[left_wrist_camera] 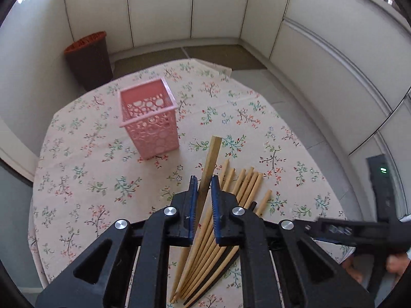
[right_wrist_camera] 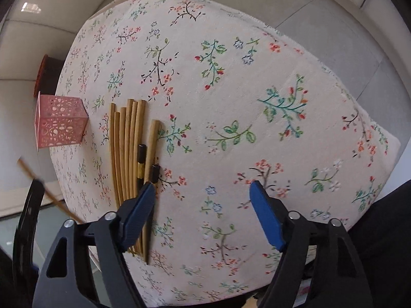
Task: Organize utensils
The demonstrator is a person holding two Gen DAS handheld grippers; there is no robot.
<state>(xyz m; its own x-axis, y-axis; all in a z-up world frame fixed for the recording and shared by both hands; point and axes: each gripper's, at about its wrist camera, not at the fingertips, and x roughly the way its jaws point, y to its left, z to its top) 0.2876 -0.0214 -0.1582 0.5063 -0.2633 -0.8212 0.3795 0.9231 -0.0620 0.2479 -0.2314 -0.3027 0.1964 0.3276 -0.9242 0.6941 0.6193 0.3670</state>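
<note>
- One table under a floral tablecloth carries everything.
- Left gripper is clenched on a single wooden chopstick, lifted clear of the cloth and slanting up past its fingertips.
- Right gripper hangs over the cloth with jaws apart and nothing between them, its left finger above the pile's near ends.
- Pink perforated basket stands upright, left of the pile and apart from it.
- Remaining chopsticks lie bundled on the cloth, mostly wooden, two dark.
</note>
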